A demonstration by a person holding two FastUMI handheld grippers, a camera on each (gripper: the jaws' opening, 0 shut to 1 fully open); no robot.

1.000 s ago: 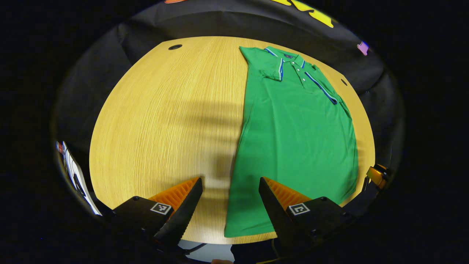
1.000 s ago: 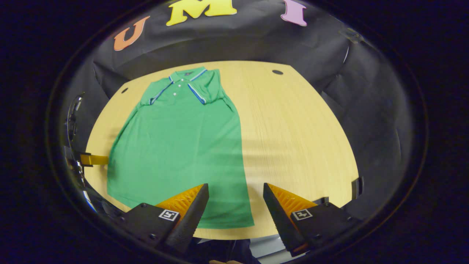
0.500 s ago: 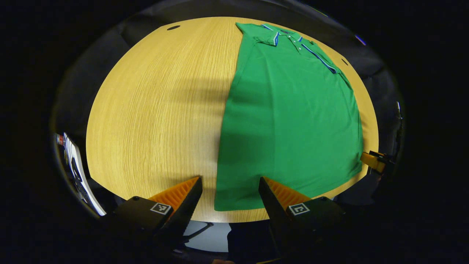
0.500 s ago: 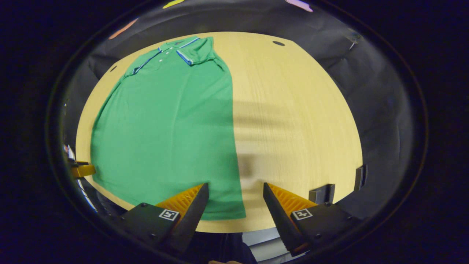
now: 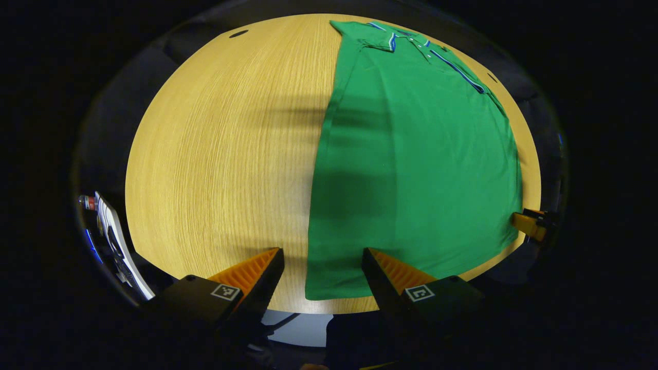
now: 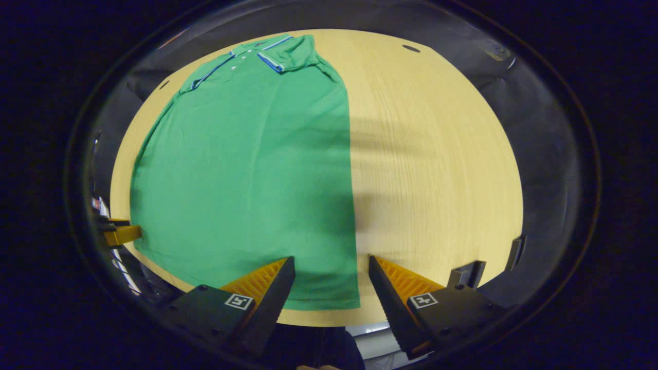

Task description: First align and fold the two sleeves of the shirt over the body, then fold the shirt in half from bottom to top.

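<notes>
Shirt time, and it lies flat on the wooden table, hem toward the near edge, collar at the far end. Nearest in the left gripper view, the left gripper hangs over the hem's left corner, jaws spread wide and gripping nothing, with the shirt's side edge running straight up between the fingers. Same story in the right gripper view: the right gripper sits above the hem's right corner, jaws parted and empty, the other side edge passing between them. Each gripper also pokes in at the rim of the other's view, just off the hem.

Further up, the body spreads smooth with only faint lengthwise creases and soft shadows across it. At the far end, both sleeves look already folded in over the chest, their striped cuffs lying beside the collar, so the sleeve step reads as done. That leaves the bottom-to-top fold, and both grippers look lined up for it.

The call now, as I judge it: drop onto the two hem corners, pinch both layers evenly, lift together and carry the hem forward to the collar. Uneven pinches would skew the fold, and a loose grip could drop a layer.

Beyond the collar, two small dark grommet holes mark the table's far side.
</notes>
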